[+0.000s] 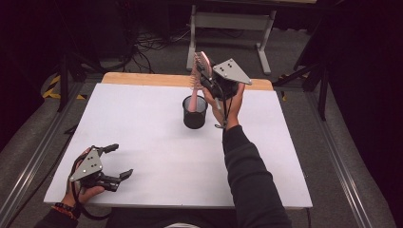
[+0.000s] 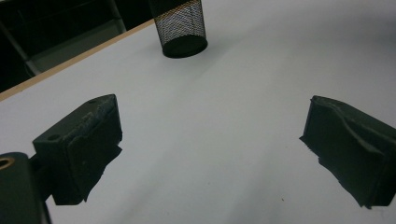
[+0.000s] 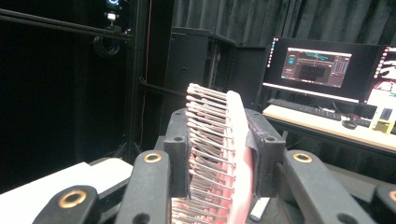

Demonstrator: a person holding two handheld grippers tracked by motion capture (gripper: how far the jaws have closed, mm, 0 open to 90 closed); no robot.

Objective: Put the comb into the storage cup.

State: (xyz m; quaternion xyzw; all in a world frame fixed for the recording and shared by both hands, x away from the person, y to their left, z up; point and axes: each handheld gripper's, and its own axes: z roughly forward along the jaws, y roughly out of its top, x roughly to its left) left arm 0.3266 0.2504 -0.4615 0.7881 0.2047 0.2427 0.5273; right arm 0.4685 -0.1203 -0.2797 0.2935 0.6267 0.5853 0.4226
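item: pink hairbrush [image 1: 198,71], bristle head up, handle end already down inside the black mesh cup [image 1: 195,113] that stands near the far middle of the white table [image 1: 142,142].

holder: your right gripper [image 1: 207,72], jaws clamped across the brush head; in the right gripper view one pad sits on the bristles [image 3: 205,135] and the other on the smooth pink back [image 3: 240,154].

idle: your left gripper [image 1: 119,161], resting at the near left corner of the table, jaws spread wide with nothing between them; it looks toward the cup [image 2: 181,28] from well apart.

step in hand, as judged: seating the brush in the cup.

handling notes:
- lower straight along the cup's axis; the brush leans a little, so right it first or the handle may lever the rim.
- the cup is light mesh and unbraced; a sideways push could tip it.
- release only once the handle bears on the cup's bottom.
- spread the jaws fully before lifting away, since the bristles may snag the pad.
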